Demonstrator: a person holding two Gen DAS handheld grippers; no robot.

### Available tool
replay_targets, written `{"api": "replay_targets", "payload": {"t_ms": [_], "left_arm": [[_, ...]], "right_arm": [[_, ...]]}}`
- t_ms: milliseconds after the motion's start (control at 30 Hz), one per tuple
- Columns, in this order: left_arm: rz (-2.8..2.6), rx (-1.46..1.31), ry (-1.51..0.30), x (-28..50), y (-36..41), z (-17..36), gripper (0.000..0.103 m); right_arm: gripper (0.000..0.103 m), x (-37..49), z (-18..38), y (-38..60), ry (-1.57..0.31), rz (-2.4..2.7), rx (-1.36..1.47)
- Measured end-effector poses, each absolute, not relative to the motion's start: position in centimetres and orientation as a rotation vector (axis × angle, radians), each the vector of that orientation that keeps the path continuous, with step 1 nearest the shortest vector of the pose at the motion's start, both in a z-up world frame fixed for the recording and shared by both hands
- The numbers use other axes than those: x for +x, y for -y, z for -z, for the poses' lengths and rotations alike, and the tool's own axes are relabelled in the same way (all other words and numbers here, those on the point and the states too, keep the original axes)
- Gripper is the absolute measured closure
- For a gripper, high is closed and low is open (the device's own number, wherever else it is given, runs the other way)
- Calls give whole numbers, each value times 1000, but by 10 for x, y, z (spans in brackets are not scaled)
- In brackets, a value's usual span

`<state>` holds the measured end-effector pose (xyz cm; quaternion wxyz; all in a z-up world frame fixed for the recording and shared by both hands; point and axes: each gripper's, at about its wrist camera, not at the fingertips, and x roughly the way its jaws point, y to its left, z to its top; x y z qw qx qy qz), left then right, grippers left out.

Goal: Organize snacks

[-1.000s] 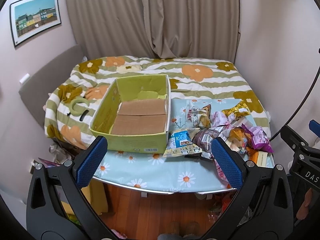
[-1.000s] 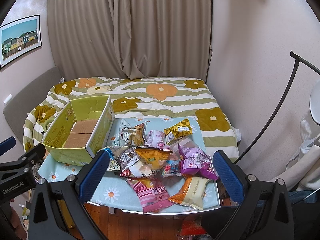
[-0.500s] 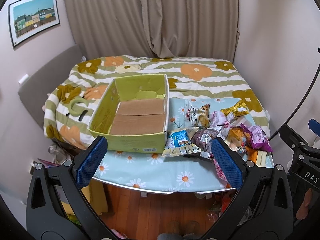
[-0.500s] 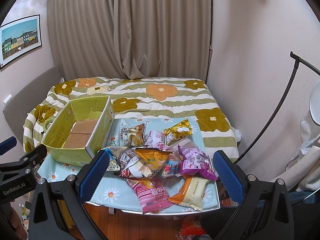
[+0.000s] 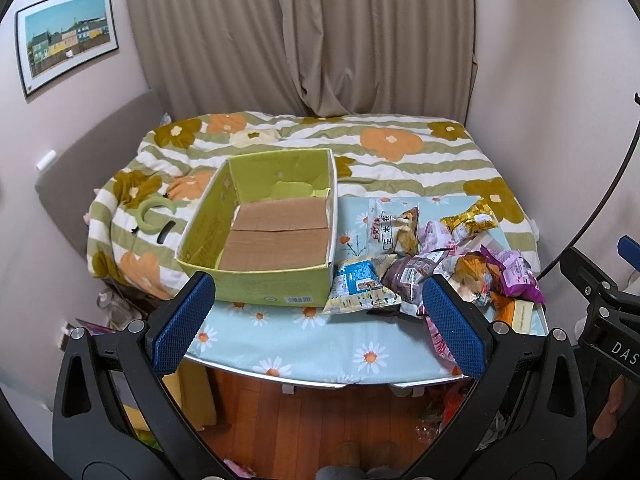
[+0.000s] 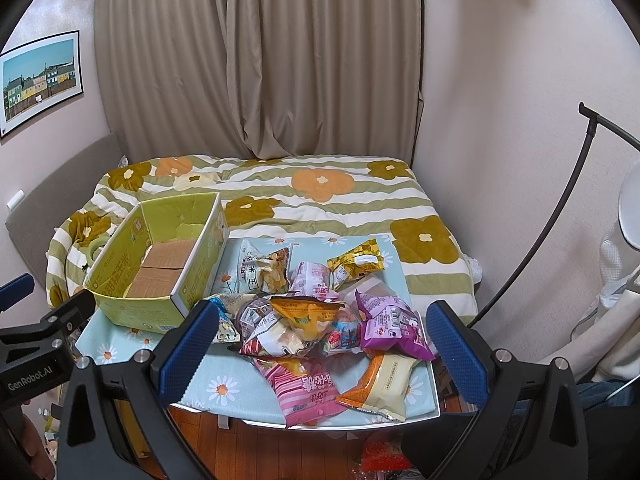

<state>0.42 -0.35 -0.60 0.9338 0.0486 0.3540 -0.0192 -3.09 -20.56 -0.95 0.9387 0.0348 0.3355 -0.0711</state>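
Note:
A green cardboard box [image 5: 264, 292] [image 6: 132, 312] stands open and empty on the left of a small table with a daisy-print cloth [image 5: 304, 344] [image 6: 208, 384]. A heap of snack packets [image 5: 432, 260] [image 6: 320, 320] lies on the table's right side, among them a pink packet [image 6: 308, 388], a purple one [image 6: 392, 328], a blue one [image 5: 360, 284] and a gold one [image 6: 356, 262]. My left gripper [image 5: 316, 324] is open and empty, held before the table's near edge. My right gripper [image 6: 320, 352] is open and empty, above the near edge in front of the heap.
A bed with a flowered striped quilt [image 5: 360, 148] lies behind the table. Curtains [image 6: 280, 60] hang at the back. A black curved stand [image 6: 560, 200] rises at the right. Wooden floor [image 5: 320, 420] with litter shows below the table.
Both grippers have barely shifted. Nothing on the table has moved.

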Motion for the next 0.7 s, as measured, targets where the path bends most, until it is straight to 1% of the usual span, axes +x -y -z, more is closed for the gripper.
{"api": "replay_targets", "payload": {"t_ms": [200, 400, 600, 700], "left_arm": [[44, 99, -730, 5, 5, 7, 1], [106, 116, -794, 12, 13, 14, 1], [204, 136, -892, 27, 29, 46, 1], [228, 128, -961, 35, 44, 71, 1]], "right_arm": [[0, -32, 9, 205, -685, 145, 72], [0, -34, 9, 215, -701, 163, 74], [0, -47, 28, 234, -756, 222, 80], [0, -50, 47, 249, -801, 232, 83]]}}
